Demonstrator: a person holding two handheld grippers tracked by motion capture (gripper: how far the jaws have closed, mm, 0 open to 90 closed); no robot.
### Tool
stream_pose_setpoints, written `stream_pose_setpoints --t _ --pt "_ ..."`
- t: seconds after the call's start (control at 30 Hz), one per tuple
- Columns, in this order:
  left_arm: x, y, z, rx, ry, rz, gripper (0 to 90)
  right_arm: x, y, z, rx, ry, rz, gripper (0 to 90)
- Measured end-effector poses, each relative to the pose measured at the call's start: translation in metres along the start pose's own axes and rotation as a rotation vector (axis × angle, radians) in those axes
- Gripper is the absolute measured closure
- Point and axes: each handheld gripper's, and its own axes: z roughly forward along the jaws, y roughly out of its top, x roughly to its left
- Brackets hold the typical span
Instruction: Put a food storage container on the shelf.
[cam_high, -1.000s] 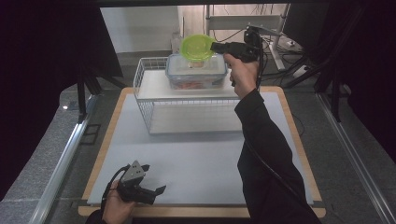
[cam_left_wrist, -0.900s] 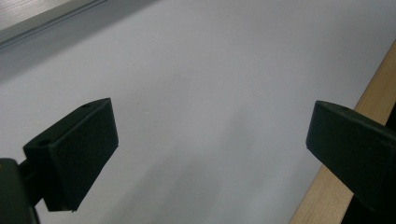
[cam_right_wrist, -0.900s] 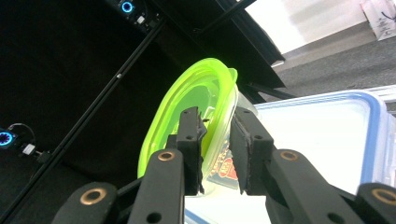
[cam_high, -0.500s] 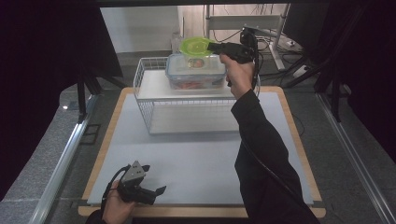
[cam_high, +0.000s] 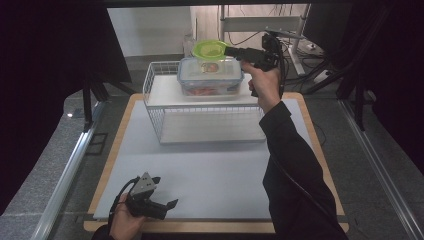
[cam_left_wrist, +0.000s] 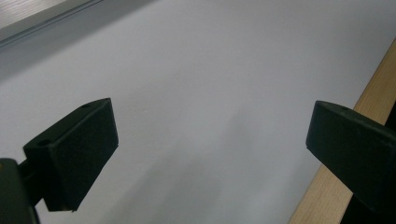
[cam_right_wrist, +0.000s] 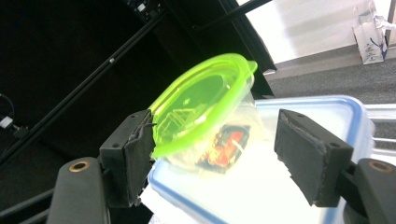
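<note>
**Ana:** Green plastic, that was the story. The little tub with the green lid (cam_right_wrist: 205, 102) sat tilted on top of the bigger box with the blue-rimmed lid (cam_right_wrist: 299, 186), up on the shelf of the white wire rack (cam_high: 155, 95) at the far end of the table.

**Ben:** And a second earlier it was up in the air, pinched in the right gripper (cam_right_wrist: 217, 163), above that box. Half a second earlier it had dropped lower. By this moment it was down.

**Ana:** The jaws had just been opening, too. From the right gripper view they stood well apart, the tub between them, the left pad (cam_right_wrist: 140, 154) at the lid's edge, the other one clear of it. No squeeze that I could see.

**Ben:** So I'd call that a release. The stacking looked done, bar the pull-back.

**Ana:** One worry, though. The tub leaned, so it may have been resting on its corner rather than flat. Backing straight out would have been the safe exit.

**Ben:** And the left gripper (cam_high: 150, 202)?

**Ana:** Parked at the near edge of the white table top (cam_high: 215, 170), same spot as before, jaws spread wide, nothing between them but bare board.
</note>
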Motion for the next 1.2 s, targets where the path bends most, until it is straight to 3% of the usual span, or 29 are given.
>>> stream_pose_setpoints --t 0.37,1.2 --pt "0.000 0.000 0.000 -0.001 0.002 0.001 2.1 -0.003 -0.018 -0.023 0.042 -0.026 -0.130 22.1" --pt "0.000 0.000 0.001 0.006 0.001 0.009 2.1 0.005 -0.090 -0.050 0.111 -0.059 -0.401 8.4"
